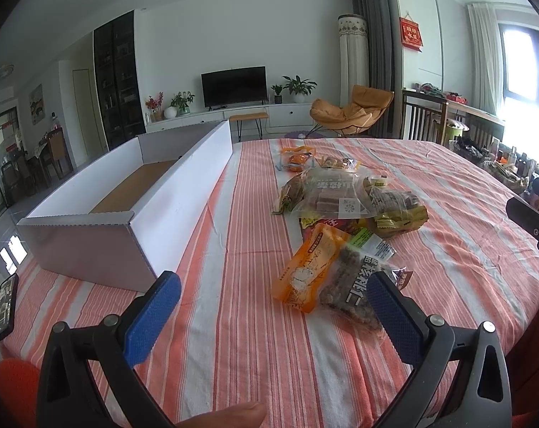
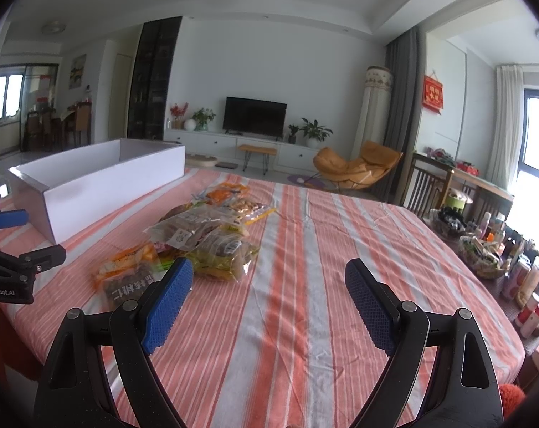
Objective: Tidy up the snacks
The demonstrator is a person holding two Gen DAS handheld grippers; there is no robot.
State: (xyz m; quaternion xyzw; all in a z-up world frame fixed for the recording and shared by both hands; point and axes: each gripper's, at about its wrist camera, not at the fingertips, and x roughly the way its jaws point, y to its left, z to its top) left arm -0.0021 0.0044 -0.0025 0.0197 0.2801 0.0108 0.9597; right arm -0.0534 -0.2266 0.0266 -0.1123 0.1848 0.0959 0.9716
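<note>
Snacks (image 1: pixel 344 214) were all dumped in one loose heap in the middle of the table (image 1: pixel 447 249), on a striped cloth. Nothing looked sorted yet, so I'd say the job hadn't really started.

Biggest thing first: the white box (image 1: pixel 109 235) sat on the left side of the table, long and open-topped, with its brown floor bare as far as I could see. My guess is it was parked there as the bin for the packets, close enough to reach from the heap without a long carry.

Then the heap itself, a pile of clear and yellow bags overlapping each other, so picking from the near edge seemed the sane move. Two packets lay apart from the pile, nearest the person: an orange bag (image 1: pixel 305 271) and a nut bag (image 1: pixel 355 285) overlapping it.

Left gripper (image 1: pixel 273 317) was spread wide with nothing between the pads, hovering just short of those two, its right pad near the nut bag. Right gripper (image 2: pixel 269 303) was also spread wide and empty over bare cloth, with the heap ahead and to its left.

A phone (image 1: pixel 5 306) lay at the table's left edge.
</note>
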